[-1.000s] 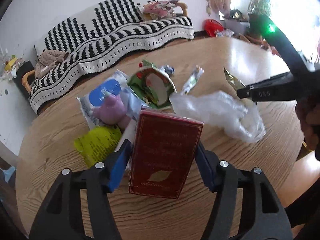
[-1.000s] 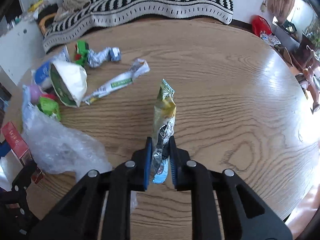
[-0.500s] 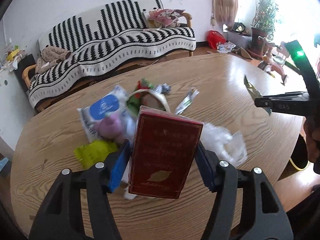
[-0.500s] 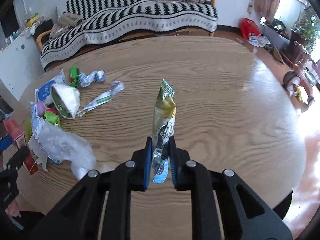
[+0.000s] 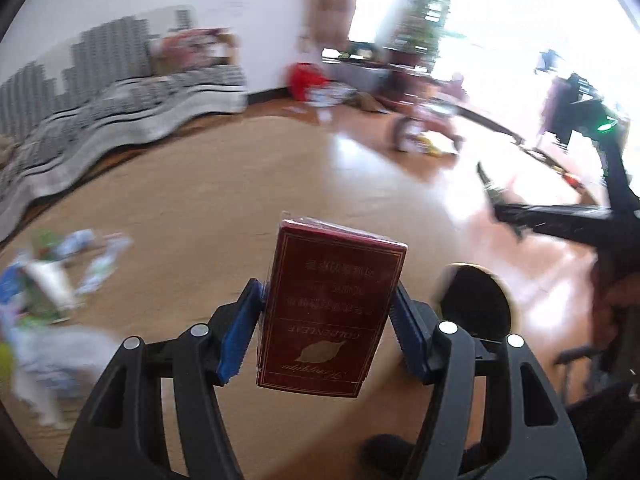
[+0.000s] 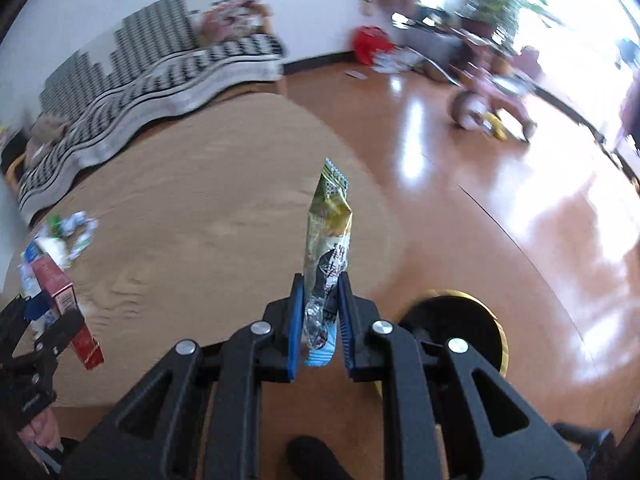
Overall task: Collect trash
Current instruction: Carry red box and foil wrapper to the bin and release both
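My left gripper point(image 5: 326, 330) is shut on a dark red carton point(image 5: 332, 308), held upright above the wooden table point(image 5: 200, 200). My right gripper point(image 6: 320, 322) is shut on a green and gold snack wrapper point(image 6: 328, 236) that stands up between its blue pads. A round black bin with a gold rim point(image 6: 464, 320) sits on the floor just right of the table edge, close under both grippers; it shows as the bin point(image 5: 476, 304) behind the carton. The red carton point(image 6: 66, 308) in the left gripper point(image 6: 44, 316) shows at the left of the right wrist view. Both views are blurred.
Several loose wrappers and a clear plastic bag point(image 5: 52, 344) lie at the table's left side. A striped sofa point(image 6: 140, 64) stands beyond the table. On the shiny wood floor point(image 6: 520, 200) are a pink tricycle point(image 6: 492, 100) and a red bag point(image 6: 370, 46).
Both grippers have swung right, away from the trash pile and toward the table's right edge. The floor and the black bin have come into view. Each grip is unchanged.
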A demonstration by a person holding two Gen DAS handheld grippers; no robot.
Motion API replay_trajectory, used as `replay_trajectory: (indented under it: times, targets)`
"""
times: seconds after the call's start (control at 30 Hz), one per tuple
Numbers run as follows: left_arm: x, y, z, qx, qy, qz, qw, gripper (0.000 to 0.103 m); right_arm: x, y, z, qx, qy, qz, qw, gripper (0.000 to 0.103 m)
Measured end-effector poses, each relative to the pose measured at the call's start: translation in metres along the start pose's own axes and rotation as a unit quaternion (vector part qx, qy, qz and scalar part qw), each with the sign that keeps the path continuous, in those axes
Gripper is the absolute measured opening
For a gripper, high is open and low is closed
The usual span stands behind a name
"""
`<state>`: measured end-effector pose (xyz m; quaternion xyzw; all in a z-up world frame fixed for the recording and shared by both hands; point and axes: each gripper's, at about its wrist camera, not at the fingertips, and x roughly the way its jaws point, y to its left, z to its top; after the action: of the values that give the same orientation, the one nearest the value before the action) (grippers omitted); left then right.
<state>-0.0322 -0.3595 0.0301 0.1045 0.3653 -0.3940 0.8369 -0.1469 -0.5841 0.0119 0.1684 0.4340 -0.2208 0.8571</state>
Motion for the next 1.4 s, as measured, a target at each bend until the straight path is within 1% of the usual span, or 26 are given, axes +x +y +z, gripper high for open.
replay_trajectory:
  times: [0.03,0.07,0.1,0.17,0.23,0.27,0.3,0.37,0.47,0.6,0.87,1.0,1.03,1.07,1.1,1.13,1.17,1.23,1.3,1.4]
  targets:
    - [0.006,-0.016,-0.001,0.005,0.003,-0.013,0.9999,0.062,0.001,-0.016,-0.004,0.010,0.002,-0.003,1.000,0.017]
    - [0.015,-0.038,-0.001,0.012,0.010,-0.032,0.9994,0.062,0.005,-0.042,-0.011,0.027,0.011,-0.013,1.000,0.017]
    - [0.028,-0.065,-0.003,0.023,0.021,-0.054,0.9981,0.062,0.010,-0.058,-0.015,0.036,0.022,-0.018,0.999,0.017]
    - [0.047,-0.100,-0.008,0.038,0.037,-0.073,0.9959,0.062,0.019,-0.093,-0.026,0.058,0.039,-0.025,0.997,0.017]
    - [0.076,-0.135,-0.014,0.047,0.062,-0.099,0.9920,0.062,0.028,-0.116,-0.033,0.073,0.056,-0.037,0.995,0.017]
    - [0.088,-0.147,-0.016,0.046,0.074,-0.109,0.9901,0.062,0.036,-0.133,-0.038,0.088,0.069,-0.038,0.993,0.017]
    - [0.105,-0.162,-0.020,0.046,0.090,-0.115,0.9883,0.062,0.041,-0.139,-0.041,0.095,0.078,-0.037,0.992,0.017]
    - [0.126,-0.176,-0.024,0.044,0.109,-0.120,0.9858,0.062,0.054,-0.155,-0.047,0.110,0.098,-0.032,0.989,0.017]
    - [0.156,-0.191,-0.029,0.034,0.137,-0.126,0.9820,0.062,0.064,-0.167,-0.051,0.117,0.113,-0.032,0.986,0.017]
    - [0.182,-0.199,-0.031,0.032,0.150,-0.121,0.9807,0.062,0.066,-0.172,-0.052,0.115,0.115,-0.031,0.986,0.017]
    - [0.203,-0.206,-0.033,0.030,0.164,-0.124,0.9782,0.062,0.070,-0.174,-0.049,0.115,0.117,-0.030,0.986,0.017]
    - [0.207,-0.210,-0.033,0.034,0.164,-0.127,0.9775,0.063,0.071,-0.173,-0.048,0.118,0.121,-0.031,0.985,0.017]
    - [0.206,-0.212,-0.034,0.038,0.162,-0.125,0.9782,0.066,0.071,-0.173,-0.047,0.120,0.122,-0.033,0.985,0.020]
    - [0.207,-0.214,-0.034,0.041,0.160,-0.123,0.9785,0.073,0.071,-0.174,-0.046,0.123,0.122,-0.036,0.984,0.031]
    - [0.208,-0.215,-0.034,0.041,0.159,-0.122,0.9789,0.076,0.070,-0.174,-0.045,0.125,0.119,-0.037,0.984,0.042]
    - [0.207,-0.214,-0.034,0.035,0.157,-0.122,0.9793,0.079,0.068,-0.174,-0.044,0.125,0.114,-0.039,0.985,0.056]
    - [0.207,-0.211,-0.034,0.027,0.158,-0.126,0.9791,0.081,0.065,-0.173,-0.043,0.123,0.109,-0.041,0.986,0.064]
    - [0.205,-0.209,-0.033,0.019,0.160,-0.131,0.9783,0.081,0.061,-0.169,-0.040,0.122,0.104,-0.046,0.986,0.065]
    - [0.201,-0.207,-0.031,0.020,0.156,-0.132,0.9787,0.083,0.059,-0.166,-0.038,0.123,0.103,-0.045,0.986,0.065]
    - [0.182,-0.200,-0.027,0.030,0.145,-0.130,0.9804,0.084,0.049,-0.154,-0.029,0.122,0.087,-0.046,0.988,0.065]
